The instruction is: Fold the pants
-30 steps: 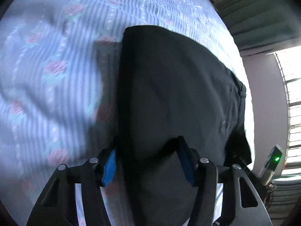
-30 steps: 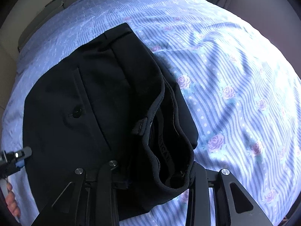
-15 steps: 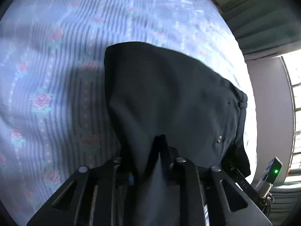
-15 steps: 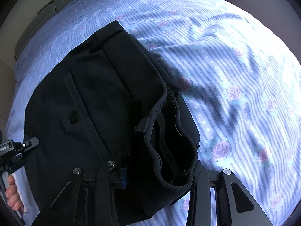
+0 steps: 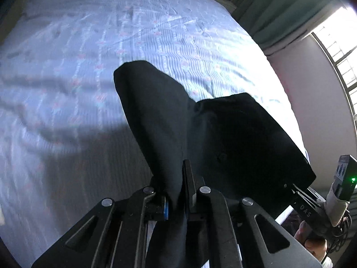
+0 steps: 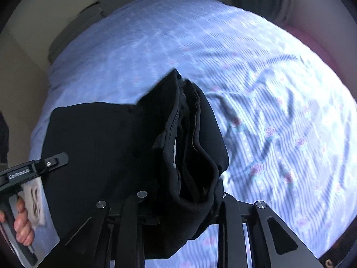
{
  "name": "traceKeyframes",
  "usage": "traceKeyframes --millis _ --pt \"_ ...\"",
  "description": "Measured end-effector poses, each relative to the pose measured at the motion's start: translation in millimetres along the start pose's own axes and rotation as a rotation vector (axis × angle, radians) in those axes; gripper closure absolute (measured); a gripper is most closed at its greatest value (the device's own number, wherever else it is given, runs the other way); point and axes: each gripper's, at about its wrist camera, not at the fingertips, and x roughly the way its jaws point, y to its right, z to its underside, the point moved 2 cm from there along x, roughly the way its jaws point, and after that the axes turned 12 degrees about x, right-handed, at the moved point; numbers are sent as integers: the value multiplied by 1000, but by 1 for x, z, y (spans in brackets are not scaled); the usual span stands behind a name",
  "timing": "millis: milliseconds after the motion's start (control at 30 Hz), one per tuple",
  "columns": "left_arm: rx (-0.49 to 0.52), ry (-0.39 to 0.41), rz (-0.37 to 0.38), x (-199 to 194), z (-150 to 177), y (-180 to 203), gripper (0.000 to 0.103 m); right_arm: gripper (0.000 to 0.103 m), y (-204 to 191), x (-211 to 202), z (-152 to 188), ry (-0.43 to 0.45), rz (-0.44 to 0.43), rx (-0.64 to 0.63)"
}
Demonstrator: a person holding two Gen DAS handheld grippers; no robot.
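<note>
The black pants [image 5: 223,134] hang folded between both grippers, lifted above the bed. My left gripper [image 5: 178,192] is shut on the pants' fabric at one edge. In the right wrist view the pants [image 6: 111,151] show the bunched waistband layers [image 6: 189,147]. My right gripper [image 6: 180,203] holds the waistband end; thick cloth fills the gap between its jaws and hides the fingertips. The right gripper also shows in the left wrist view [image 5: 308,203], and the left gripper in the right wrist view [image 6: 51,160].
The bed [image 5: 89,67] has a blue striped sheet with pink roses, also below in the right wrist view [image 6: 279,122]. A green curtain [image 5: 279,11] and a bright window [image 5: 339,51] stand to the right. A wall [image 6: 26,55] borders the bed's far left.
The left gripper closed on the pants. Both grippers rose, lifting the pants off the sheet; the bed now looks farther away.
</note>
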Motion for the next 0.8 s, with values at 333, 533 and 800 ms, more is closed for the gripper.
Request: traceKeyframes --millis 333,533,800 --pt "-199 29 -50 -88 101 6 93 78 -43 -67 45 -90 -99 -213" --pt "-295 95 -109 -141 152 -6 93 78 -82 -99 81 -137 -175 -361" --pt "-312 201 -157 -216 212 -44 93 78 -146 -145 138 -107 -260 -474"
